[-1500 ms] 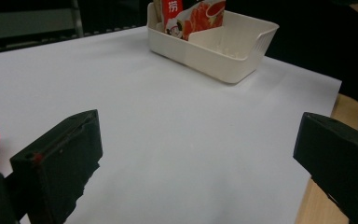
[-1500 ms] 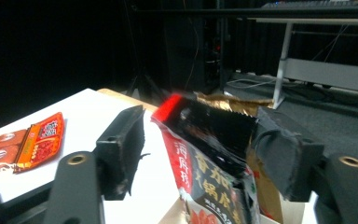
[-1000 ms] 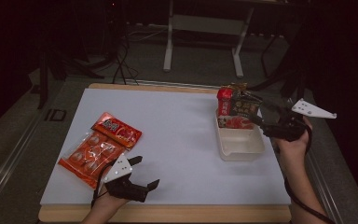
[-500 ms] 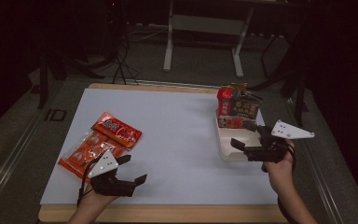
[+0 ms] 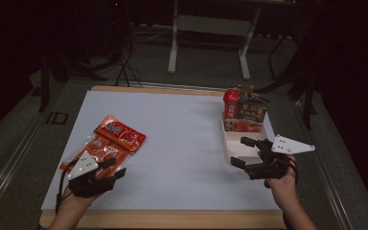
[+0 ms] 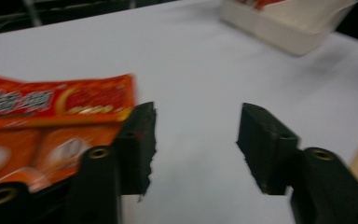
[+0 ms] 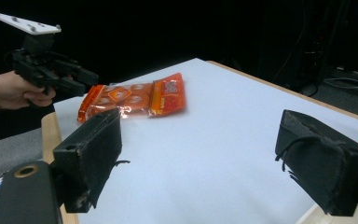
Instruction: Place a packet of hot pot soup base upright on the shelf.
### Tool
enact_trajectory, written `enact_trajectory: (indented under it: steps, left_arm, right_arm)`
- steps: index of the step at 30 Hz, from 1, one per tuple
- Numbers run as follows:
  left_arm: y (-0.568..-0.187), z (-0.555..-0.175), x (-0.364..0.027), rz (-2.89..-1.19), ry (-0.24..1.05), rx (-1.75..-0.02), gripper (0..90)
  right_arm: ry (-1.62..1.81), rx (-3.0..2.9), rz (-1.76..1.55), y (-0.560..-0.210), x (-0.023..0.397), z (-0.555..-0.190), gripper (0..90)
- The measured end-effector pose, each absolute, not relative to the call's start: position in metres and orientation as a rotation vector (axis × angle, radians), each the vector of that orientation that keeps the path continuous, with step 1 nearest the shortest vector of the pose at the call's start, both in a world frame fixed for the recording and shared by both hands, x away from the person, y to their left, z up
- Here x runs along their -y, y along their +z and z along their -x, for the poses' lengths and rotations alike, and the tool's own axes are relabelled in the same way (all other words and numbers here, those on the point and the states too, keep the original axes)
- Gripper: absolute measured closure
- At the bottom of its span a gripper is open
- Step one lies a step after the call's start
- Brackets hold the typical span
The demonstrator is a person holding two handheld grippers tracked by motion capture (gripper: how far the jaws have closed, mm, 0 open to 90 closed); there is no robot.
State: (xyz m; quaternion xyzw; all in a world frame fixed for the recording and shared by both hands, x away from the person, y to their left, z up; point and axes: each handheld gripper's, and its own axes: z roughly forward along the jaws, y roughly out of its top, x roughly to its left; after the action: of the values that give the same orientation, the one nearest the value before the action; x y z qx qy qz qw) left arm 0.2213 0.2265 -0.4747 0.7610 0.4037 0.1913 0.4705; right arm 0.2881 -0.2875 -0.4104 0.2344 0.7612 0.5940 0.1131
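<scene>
So the white table mat (image 5: 182,143) is the landmark here, everything's placed off that. At its left side there are two snack packs: a clear-fronted orange pack (image 5: 93,151) lying flat, and a smaller red pack (image 5: 120,134) resting across its far end, overlapping it. In the left gripper view you can see the red pack (image 6: 56,100) with its printed lettering lying over the orange one (image 6: 32,154), both a bit blurred.

The left gripper (image 5: 106,168) is down at the mat's near-left corner, right at the near end of the orange pack. Its jaws have just been closing, but they're still apart, and in the left gripper view the gap between them (image 6: 196,140) has nothing but bare mat in it. One jaw sits right at the edge of the packs, in front of them from that camera; can't tell if it's actually touching.

Over on the mat's right side there's a cream tray (image 5: 237,151) with a few snack packets (image 5: 244,110) standing up in its far end, red and dark ones. The right gripper (image 5: 242,152) is at the near end of that tray, jaws spread wide apart. The right gripper view (image 7: 198,163) looks back across the mat with nothing between the jaws, and you can see the two packs (image 7: 135,98) and the other hand far off.
</scene>
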Motion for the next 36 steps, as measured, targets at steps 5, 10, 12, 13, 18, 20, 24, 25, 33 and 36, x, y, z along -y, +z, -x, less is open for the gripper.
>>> enact_trajectory:
  steps: [5,10,12,13,18,20,24,25,33,36]
  left_arm:
    - [-0.481,-0.226,-0.25,-1.869,0.535,-1.11,65.7]
    - [-0.486,-0.231,-0.277,-1.894,0.6,-1.221,82.0]
    - [-0.49,-0.234,-0.286,-1.936,0.652,-1.272,86.4]
    - [-0.491,-0.235,-0.29,-1.935,0.648,-1.287,90.0]
    - [-0.498,-0.241,-0.308,-1.926,0.682,-1.365,90.0]
    - [-0.502,-0.246,-0.314,-1.925,0.682,-1.4,90.0]
    - [-0.51,-0.255,-0.324,-1.913,0.67,-1.44,90.0]
    - [-0.512,-0.258,-0.326,-1.915,0.677,-1.454,90.0]
    - [-0.522,-0.278,-0.335,-1.946,0.663,-1.504,90.0]
    - [-0.524,-0.282,-0.337,-1.953,0.673,-1.532,90.0]
  right_arm:
    - [1.746,-2.235,-0.697,-0.413,0.291,-0.288,14.2]
    - [1.748,-2.238,-0.699,-0.414,0.291,-0.288,14.2]
    - [1.753,-2.244,-0.688,-0.414,0.29,-0.289,14.2]
    - [1.749,-2.245,-0.68,-0.413,0.288,-0.289,14.3]
    - [1.76,-2.254,-0.65,-0.413,0.284,-0.288,14.4]
    - [1.758,-2.26,-0.645,-0.413,0.283,-0.289,14.4]
    - [1.759,-2.274,-0.643,-0.415,0.282,-0.288,14.3]
    - [1.761,-2.278,-0.646,-0.415,0.281,-0.288,14.4]
    - [1.772,-2.29,-0.639,-0.416,0.278,-0.289,14.3]
    - [1.771,-2.294,-0.636,-0.416,0.278,-0.289,14.3]
